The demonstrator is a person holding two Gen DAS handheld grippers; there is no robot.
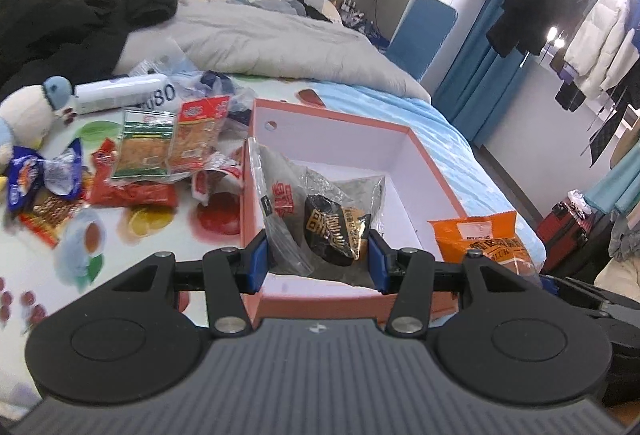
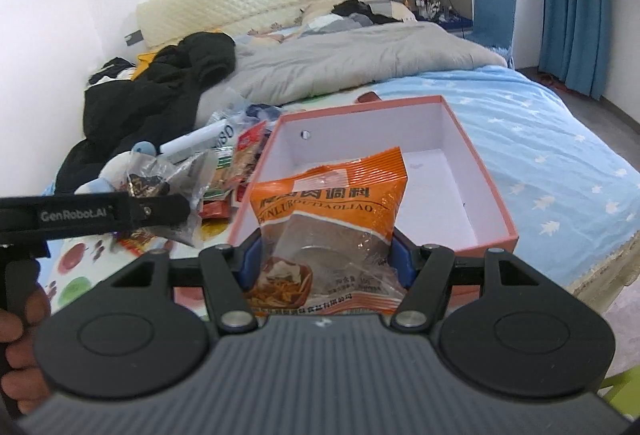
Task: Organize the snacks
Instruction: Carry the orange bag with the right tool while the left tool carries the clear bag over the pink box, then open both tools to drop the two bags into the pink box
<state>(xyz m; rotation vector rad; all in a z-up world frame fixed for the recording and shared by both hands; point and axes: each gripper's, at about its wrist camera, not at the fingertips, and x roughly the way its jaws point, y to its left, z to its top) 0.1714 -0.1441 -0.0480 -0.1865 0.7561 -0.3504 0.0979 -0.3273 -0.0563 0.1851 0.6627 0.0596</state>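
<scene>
Snacks fill both tools above a bed (image 2: 540,139) with a blue sheet. Left tool (image 1: 320,259) is closed about halfway on a clear bag (image 1: 288,203) with a black and gold packet (image 1: 336,231) inside; the bag hangs over the near end of a pink box (image 1: 424,159) with a white inside. Right tool (image 2: 326,261) is a little wider and clamps an orange packet (image 2: 332,195) at its sides, upright, just in front of the same box, which sits open on the bed. To the box's left lies a loose pile of packets (image 1: 160,151), red, green and blue, beside a plush toy (image 1: 28,111) and a white tube (image 1: 120,91). Beyond them a black coat (image 1: 80,19) and a grey duvet (image 1: 260,39) are heaped.
</scene>
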